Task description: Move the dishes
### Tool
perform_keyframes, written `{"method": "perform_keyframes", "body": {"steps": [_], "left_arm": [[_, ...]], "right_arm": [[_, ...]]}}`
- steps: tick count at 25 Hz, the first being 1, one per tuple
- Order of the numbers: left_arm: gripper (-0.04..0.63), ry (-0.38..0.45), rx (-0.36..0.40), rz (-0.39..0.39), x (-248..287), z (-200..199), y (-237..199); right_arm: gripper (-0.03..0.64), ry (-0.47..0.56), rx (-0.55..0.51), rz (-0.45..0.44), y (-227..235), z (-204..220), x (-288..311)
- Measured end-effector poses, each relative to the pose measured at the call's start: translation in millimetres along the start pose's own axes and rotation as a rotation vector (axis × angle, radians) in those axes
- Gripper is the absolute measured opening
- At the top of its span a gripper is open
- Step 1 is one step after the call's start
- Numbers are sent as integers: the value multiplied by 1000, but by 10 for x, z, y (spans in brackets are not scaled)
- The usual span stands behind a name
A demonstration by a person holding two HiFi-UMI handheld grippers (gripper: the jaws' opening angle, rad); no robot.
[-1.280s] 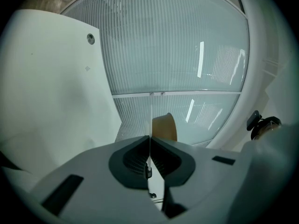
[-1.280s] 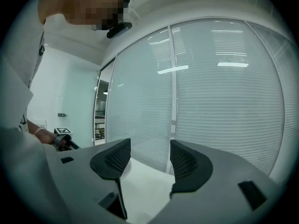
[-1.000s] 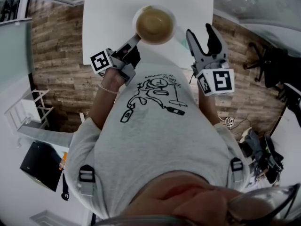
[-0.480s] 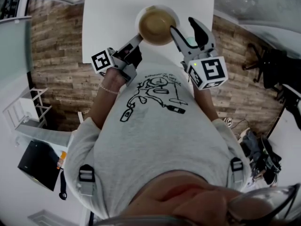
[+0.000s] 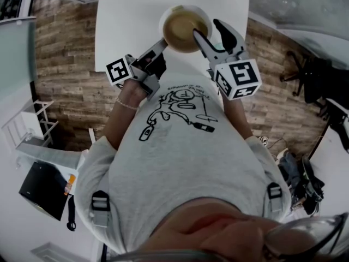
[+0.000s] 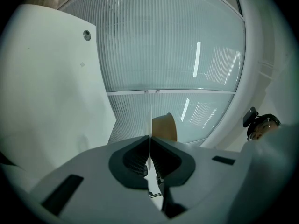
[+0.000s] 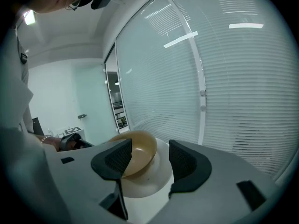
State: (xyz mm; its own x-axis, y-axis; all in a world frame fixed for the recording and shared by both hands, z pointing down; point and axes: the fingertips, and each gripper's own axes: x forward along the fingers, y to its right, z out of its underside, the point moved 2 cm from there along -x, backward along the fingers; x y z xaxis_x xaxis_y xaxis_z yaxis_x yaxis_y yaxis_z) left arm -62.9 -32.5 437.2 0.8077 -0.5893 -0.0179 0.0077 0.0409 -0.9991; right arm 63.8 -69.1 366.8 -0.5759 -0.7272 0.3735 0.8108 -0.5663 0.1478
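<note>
A tan bowl (image 5: 184,28) sits in a white plate (image 5: 203,16) over the white table (image 5: 131,15). My left gripper (image 5: 163,42) is shut on the plate's near-left rim; in the left gripper view the rim (image 6: 152,120) shows edge-on between the shut jaws of the left gripper (image 6: 150,141), with the bowl (image 6: 165,127) behind. My right gripper (image 5: 206,28) stands open at the dishes' right side, one finger over the bowl's edge. In the right gripper view the bowl (image 7: 140,155) and plate (image 7: 152,181) lie between the spread jaws of the right gripper (image 7: 149,152), not pressed.
The table's near edge (image 5: 185,70) runs just in front of the person's body. Wood floor (image 5: 65,64) lies on both sides. An office chair (image 5: 311,75) stands at the right, a white rack (image 5: 27,130) and a black box (image 5: 43,187) at the left. A glass wall with blinds (image 7: 224,78) rises behind.
My right gripper has swung left and lower, from beside the dishes to their right rim. The left gripper keeps its grip; the dishes shifted slightly away.
</note>
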Motion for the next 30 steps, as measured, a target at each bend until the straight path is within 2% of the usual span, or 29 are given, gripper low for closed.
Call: {"method": "perform_keyframes", "body": {"steps": [7,11,17,23,30], "left_arm": [[8,-13,6,9,8,26,28],[9,-20,9,9,21,26,18],[8,-23,5,4,26,28,8],[8,-29,5,0,20,68,-4],[8,-35,-11,-5,21,102,-46]], "right_arm": [[237,-36,16,-1,-24,67,48],[183,-54,27,11,-6,100,61],[141,-85,35,26,26,162,89],[52,-89,50,51,68,178,91],[48,-97,55,70,93,195,100]]}}
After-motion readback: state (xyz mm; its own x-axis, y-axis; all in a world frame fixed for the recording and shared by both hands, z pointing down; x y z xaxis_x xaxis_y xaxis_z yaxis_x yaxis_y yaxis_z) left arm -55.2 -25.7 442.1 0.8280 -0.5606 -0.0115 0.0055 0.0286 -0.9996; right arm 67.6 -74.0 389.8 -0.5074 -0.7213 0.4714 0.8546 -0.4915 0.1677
